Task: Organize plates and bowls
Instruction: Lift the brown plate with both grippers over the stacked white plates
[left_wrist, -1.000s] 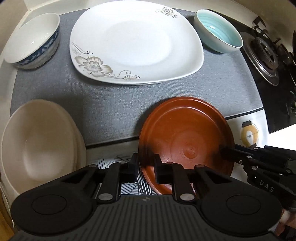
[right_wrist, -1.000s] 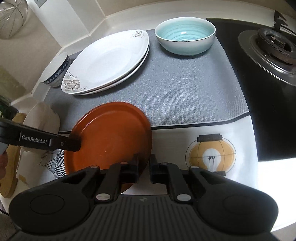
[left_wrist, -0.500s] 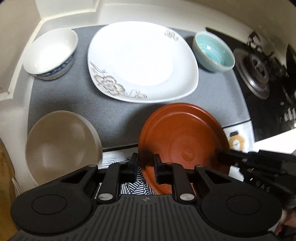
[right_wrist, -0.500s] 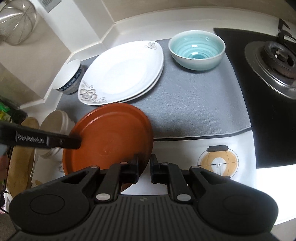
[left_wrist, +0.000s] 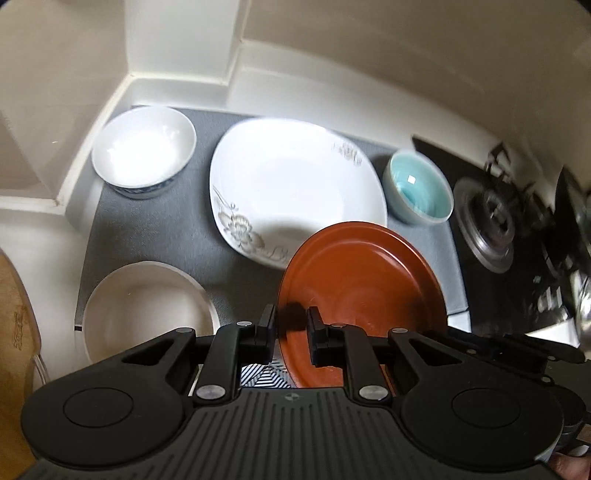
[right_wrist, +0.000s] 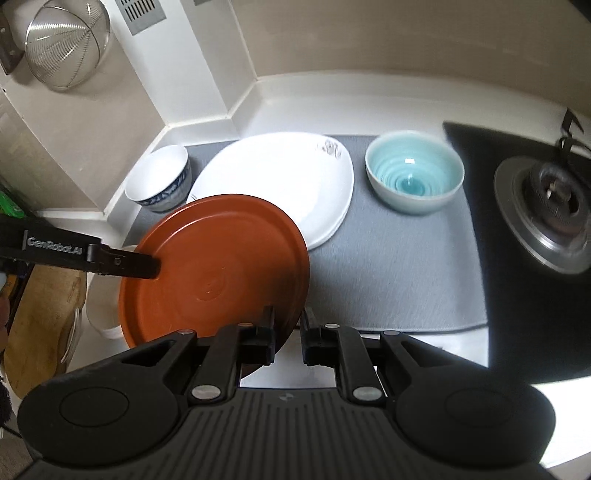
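Two hand-held grippers carry a brown plate (right_wrist: 218, 266) above a grey mat (right_wrist: 391, 266) on a kitchen counter – the left gripper (left_wrist: 291, 332) is clamped on the plate's near-left rim, the right gripper (right_wrist: 287, 334) pinches the opposite edge, and the plate hangs tilted, clear of the mat. It overlaps the near corner of the white floral plates (left_wrist: 295, 188), which look the likely place to stack it. A teal bowl (right_wrist: 413, 177) sits just beside those plates, a blue-patterned bowl (left_wrist: 144, 158) on their far side and a cream bowl (left_wrist: 147, 306) near the mat's front corner. The risks lie in the thin two-point hold: if the hands drift apart or twist unevenly the rim could slip free – and a low, tilted descent could knock the plate's edge against the white stack or the teal bowl
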